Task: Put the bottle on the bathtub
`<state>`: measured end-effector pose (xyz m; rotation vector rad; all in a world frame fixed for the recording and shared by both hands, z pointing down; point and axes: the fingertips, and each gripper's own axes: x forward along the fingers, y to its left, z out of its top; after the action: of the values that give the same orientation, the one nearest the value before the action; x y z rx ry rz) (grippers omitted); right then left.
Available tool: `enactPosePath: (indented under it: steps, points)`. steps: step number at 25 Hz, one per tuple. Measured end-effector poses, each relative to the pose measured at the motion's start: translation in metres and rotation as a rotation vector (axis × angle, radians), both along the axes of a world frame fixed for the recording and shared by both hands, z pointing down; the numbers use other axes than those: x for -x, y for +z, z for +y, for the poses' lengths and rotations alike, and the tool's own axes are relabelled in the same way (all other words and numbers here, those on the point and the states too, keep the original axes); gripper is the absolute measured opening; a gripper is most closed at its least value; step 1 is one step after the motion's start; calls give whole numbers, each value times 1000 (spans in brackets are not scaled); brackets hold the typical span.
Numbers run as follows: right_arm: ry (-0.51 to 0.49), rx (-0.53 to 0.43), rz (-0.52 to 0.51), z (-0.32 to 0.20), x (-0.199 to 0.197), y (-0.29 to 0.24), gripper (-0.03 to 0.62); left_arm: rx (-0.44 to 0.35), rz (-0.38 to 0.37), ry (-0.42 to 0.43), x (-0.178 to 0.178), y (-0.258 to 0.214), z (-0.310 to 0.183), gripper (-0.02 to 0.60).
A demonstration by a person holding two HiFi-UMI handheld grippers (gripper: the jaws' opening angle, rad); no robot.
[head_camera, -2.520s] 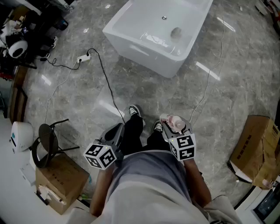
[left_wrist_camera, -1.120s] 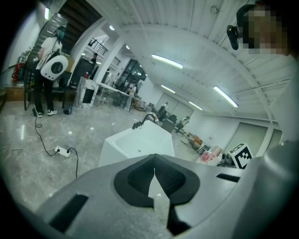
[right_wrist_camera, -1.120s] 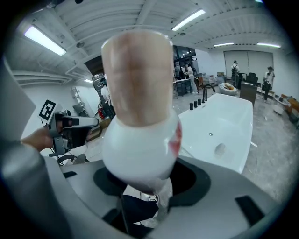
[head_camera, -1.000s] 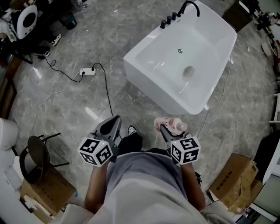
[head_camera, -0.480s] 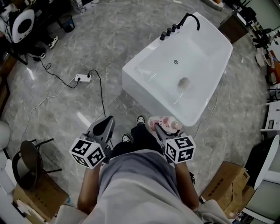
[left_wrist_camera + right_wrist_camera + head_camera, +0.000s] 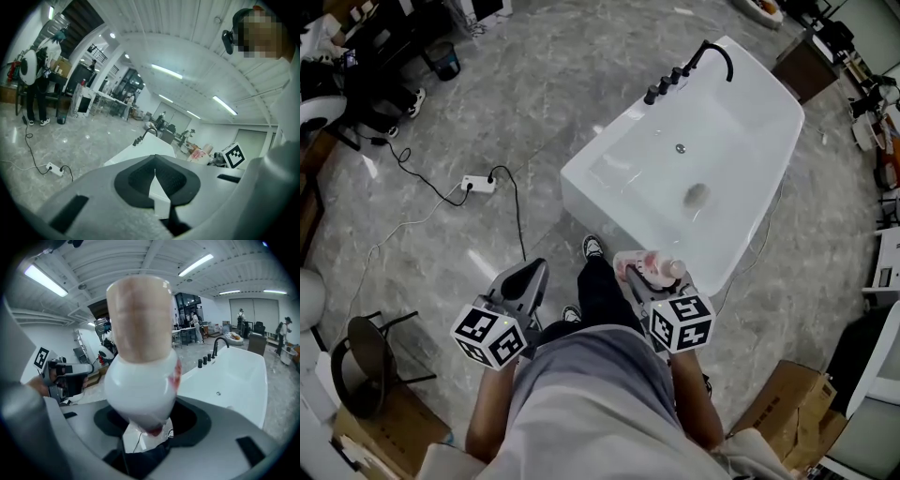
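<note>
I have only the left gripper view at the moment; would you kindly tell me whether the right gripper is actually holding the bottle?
Observer: Yes, the right gripper is shut on the bottle, a white one with a pale cap.
Operator: Thank you. Is anything lying inside the bathtub?
Observer: A small greyish round thing lies on the floor of the bathtub, a little this side of the drain; I cannot tell what it is.

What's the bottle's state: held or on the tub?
Held. The right gripper is clamped on the bottle; it isn't resting on the bathtub.
</note>
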<state>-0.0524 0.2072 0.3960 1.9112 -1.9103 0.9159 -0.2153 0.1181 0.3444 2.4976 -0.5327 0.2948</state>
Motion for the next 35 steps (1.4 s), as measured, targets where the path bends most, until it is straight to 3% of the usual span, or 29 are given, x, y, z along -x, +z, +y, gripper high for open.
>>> enactPosePath:
  steps: [9, 24, 35]
  points:
    - [-45, 3, -15, -79, -55, 10, 222, -17, -24, -4, -66, -6, -70, 5]
    - [-205, 24, -31, -202, -150, 39, 222, -7, -95, -74, -168, 4, -163, 5]
    - [-274, 46, -25, -247, -182, 69, 222, 34, -124, -160, -182, 20, -183, 5]
